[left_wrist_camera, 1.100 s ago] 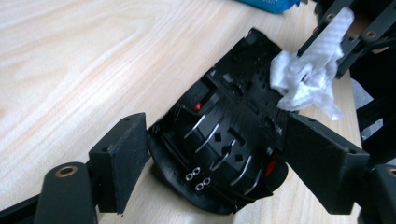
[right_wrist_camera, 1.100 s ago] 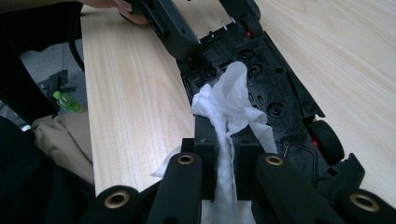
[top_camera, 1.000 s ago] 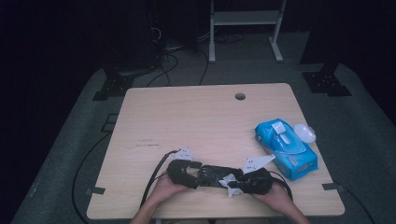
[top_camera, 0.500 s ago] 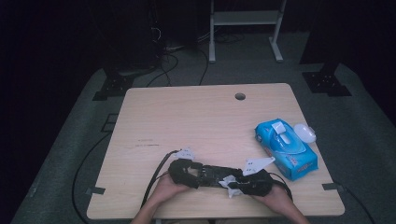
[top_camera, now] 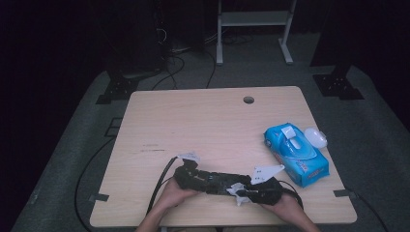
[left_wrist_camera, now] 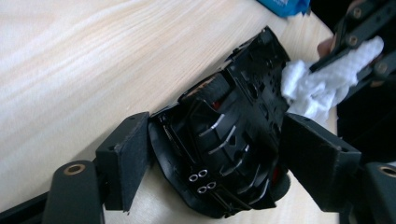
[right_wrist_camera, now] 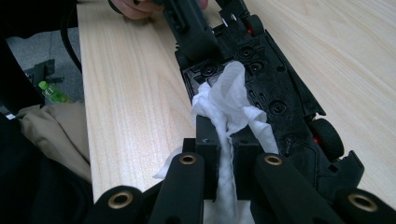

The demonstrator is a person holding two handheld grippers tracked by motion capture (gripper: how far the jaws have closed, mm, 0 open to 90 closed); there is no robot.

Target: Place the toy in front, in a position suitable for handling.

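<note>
So the job in hand looks like wiping down a black toy car that's flipped belly-up near the front edge of the surface, a bit right of the middle. I'd guess we're mid-wipe, not near finished.

The left tongs straddle one end of the car, one pad on each side. Their jaws have just been closing in, and the car's body sits between them. From the left gripper view I can't swear both pads are pressing: the one pad looks right against the shell, the other very close. Call it a bracing hold at most.

The right tongs are pinched narrow on a scrunched white wipe, and the loose end of it lies on the underside, around the screw holes in the middle of the chassis. Only that patch is getting touched now; whether the wheels, the ends and the top side are clean yet is impossible to tell, because the plastic is too dark to show dirt.

Containers: there's a blue wipes pack by the right edge of the surface, lying flat, its flap area facing up. I can't see whether a sheet pokes out. A small whitish round thing sits just beside it; no clue what it is.
</note>
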